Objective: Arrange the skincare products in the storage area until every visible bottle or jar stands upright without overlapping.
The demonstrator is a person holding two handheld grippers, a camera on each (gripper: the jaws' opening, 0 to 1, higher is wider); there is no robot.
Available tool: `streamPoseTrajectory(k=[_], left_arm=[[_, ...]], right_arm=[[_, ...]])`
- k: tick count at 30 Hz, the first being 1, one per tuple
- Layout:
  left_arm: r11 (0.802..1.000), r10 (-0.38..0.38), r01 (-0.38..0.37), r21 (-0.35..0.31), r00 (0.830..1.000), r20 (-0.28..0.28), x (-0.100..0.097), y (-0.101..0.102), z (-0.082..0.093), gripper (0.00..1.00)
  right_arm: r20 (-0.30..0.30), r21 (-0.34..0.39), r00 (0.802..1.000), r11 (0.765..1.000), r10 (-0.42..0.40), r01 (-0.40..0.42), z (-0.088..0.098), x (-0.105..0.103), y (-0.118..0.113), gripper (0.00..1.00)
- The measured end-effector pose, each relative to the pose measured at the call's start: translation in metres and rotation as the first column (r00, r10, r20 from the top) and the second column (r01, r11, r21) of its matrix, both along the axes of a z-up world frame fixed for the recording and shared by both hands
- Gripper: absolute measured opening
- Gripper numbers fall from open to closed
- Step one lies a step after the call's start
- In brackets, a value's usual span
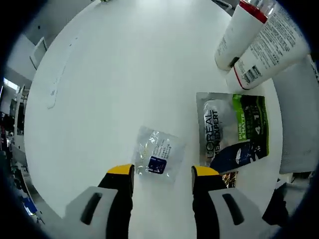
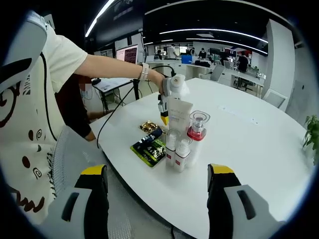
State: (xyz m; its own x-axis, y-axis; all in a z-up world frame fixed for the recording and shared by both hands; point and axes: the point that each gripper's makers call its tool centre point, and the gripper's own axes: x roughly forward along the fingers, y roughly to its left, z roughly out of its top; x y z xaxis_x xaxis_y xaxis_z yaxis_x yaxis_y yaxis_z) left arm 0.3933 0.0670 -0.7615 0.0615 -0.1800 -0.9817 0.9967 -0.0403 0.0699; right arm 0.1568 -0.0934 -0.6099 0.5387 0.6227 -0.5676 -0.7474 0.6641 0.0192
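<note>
The small clear sachet with a blue label (image 1: 158, 157) lies flat on the round white table (image 1: 124, 74), just ahead of the left gripper (image 1: 163, 173), between its spread, empty jaws. The right gripper (image 2: 156, 171), also spread and empty, hangs well back from the upright cluster of white bottles (image 2: 182, 142).

On the table (image 2: 259, 144) – four upright containers in a cluster: one tall tube (image 2: 179, 113), one pump bottle (image 2: 197, 130), two small bottles (image 2: 177, 152). Flat items – one green pouch (image 1: 237, 130), one clear sachet (image 1: 158, 153), one gold packet (image 2: 148, 127).
</note>
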Motion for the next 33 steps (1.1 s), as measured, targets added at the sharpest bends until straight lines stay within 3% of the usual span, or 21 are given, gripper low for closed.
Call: streamPoseTrajectory(k=[6,10,14,24,33], left_arm=[[1.000,-0.018,0.018,0.008,1.000,0.003,0.013,-0.001,-0.007,0.45],[0.998,-0.056,0.056,0.006,0.998,-0.022,0.010,-0.002,-0.009,0.44],[0.997,-0.073,0.073,0.006,0.997,-0.006,0.013,-0.003,-0.009,0.48],[0.993,-0.109,0.111,0.031,0.992,-0.057,0.002,-0.004,-0.011,0.44],[0.994,-0.106,0.107,0.028,0.993,-0.052,0.011,-0.004,-0.011,0.41]], right_arm=[[-0.004,0.001,1.000,1.000,-0.016,0.016,-0.001,0.001,-0.003,0.82],[-0.010,0.000,1.000,1.000,-0.021,0.021,-0.002,0.000,-0.005,0.82],[-0.014,-0.002,1.000,1.000,-0.023,0.023,-0.003,0.001,-0.006,0.82],[-0.021,-0.001,0.999,1.000,-0.024,0.024,-0.004,0.002,-0.005,0.82],[-0.028,-0.004,0.999,1.000,-0.020,0.020,-0.005,0.003,-0.004,0.82]])
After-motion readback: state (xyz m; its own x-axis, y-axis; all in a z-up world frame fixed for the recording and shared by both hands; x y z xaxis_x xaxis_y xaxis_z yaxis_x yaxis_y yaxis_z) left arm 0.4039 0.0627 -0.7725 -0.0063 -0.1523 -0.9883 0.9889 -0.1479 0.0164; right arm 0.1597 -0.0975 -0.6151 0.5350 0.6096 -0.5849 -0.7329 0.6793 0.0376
